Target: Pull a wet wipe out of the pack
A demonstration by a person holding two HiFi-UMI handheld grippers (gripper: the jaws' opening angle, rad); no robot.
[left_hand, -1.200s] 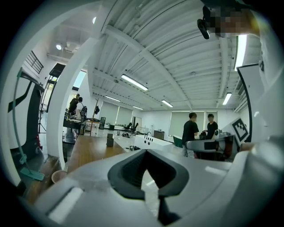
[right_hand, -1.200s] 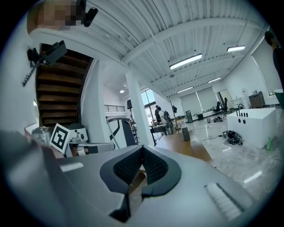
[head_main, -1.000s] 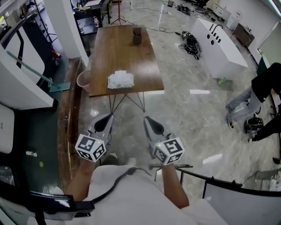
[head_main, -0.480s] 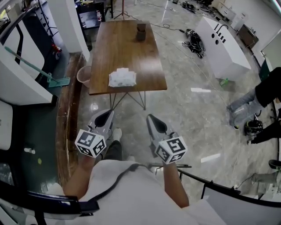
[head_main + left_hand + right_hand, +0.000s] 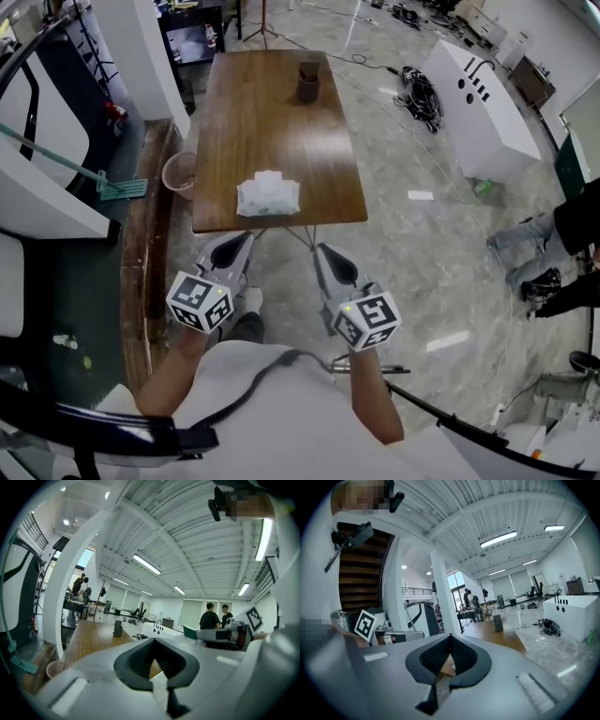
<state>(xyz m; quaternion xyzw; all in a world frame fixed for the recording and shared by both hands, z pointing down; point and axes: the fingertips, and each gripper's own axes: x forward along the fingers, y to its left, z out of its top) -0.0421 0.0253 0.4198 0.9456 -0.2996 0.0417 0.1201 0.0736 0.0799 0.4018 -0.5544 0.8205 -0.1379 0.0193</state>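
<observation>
Wet wipe pack (image 5: 269, 196) lies flat on the wooden bench (image 5: 272, 112), close to its near edge and roughly midway across its width. The pack is white on top; any print on it is too small to read. A dark cup (image 5: 308, 82) stands toward the far end of the bench, well apart from the pack.

Left tongs (image 5: 236, 247) and right tongs (image 5: 326, 257) are held side by side over the floor, just short of the bench's near edge, both pointing toward the pack and touching neither pack nor bench. Both pairs of jaws are closed tip to tip with nothing between them. Each carries a cube with black-and-white square markers, which bear no letters. A pink bucket (image 5: 178, 172) sits on the floor beside the left edge of the bench
</observation>
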